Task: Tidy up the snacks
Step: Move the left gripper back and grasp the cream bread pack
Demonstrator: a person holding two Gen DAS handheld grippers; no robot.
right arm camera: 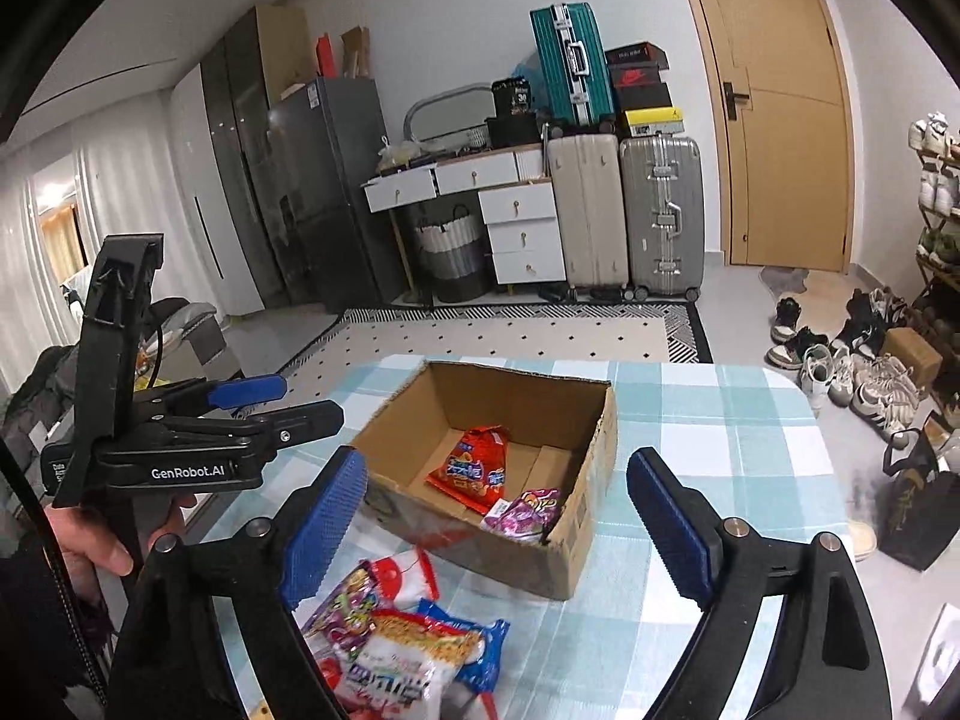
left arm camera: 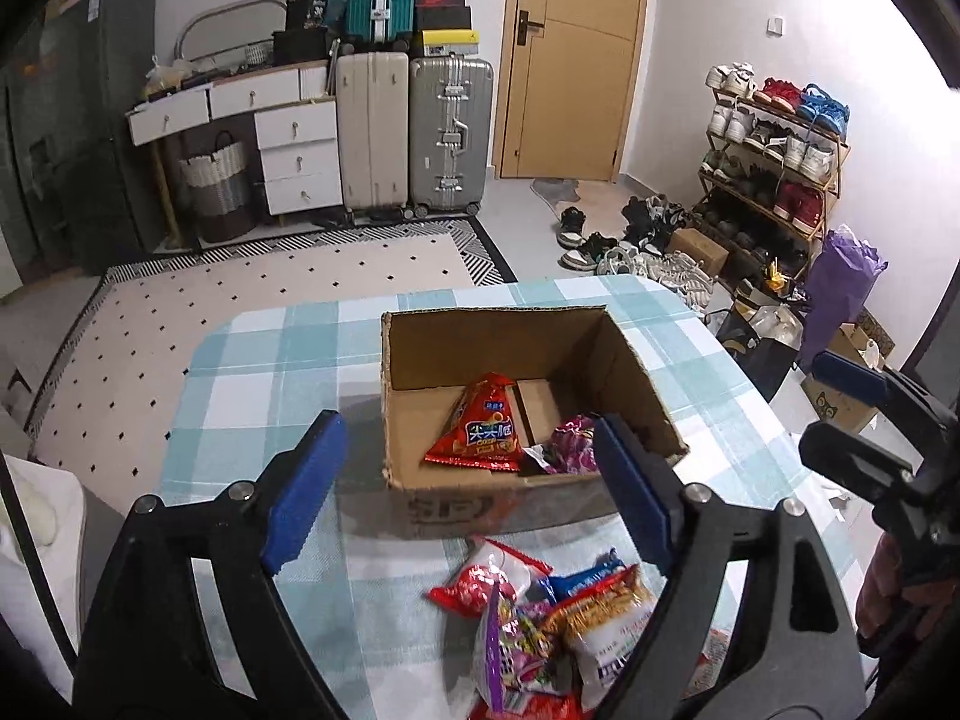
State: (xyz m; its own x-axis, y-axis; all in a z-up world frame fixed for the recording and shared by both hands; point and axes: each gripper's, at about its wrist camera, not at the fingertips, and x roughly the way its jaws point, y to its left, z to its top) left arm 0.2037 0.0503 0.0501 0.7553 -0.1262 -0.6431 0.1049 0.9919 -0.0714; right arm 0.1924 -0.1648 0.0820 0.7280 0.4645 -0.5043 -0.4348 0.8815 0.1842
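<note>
Left wrist view
- left hand-held gripper (left arm camera: 465,489): jaws spread wide, nothing between the pads; hangs above the near wall of the box.
- box (left arm camera: 420,348): open-topped, on the table (left arm camera: 270,372), placed within reach of both arms as the drop target.
- in box: two packets, red packet (left arm camera: 480,426) flat on the floor, purple packet (left arm camera: 570,441) beside it at the near wall.
- pile (left arm camera: 540,618): loose snacks on the table just before the box, not yet sorted; exact count unclear, at least four.

Right wrist view
- right hand-held gripper (right arm camera: 498,534): jaws apart, empty, aimed at the box.
- left hand-held gripper, side on: a hand (right arm camera: 96,534) holds its grip.
- box contents: same two packets.
- judgement: next pick comes from the pile.
</note>
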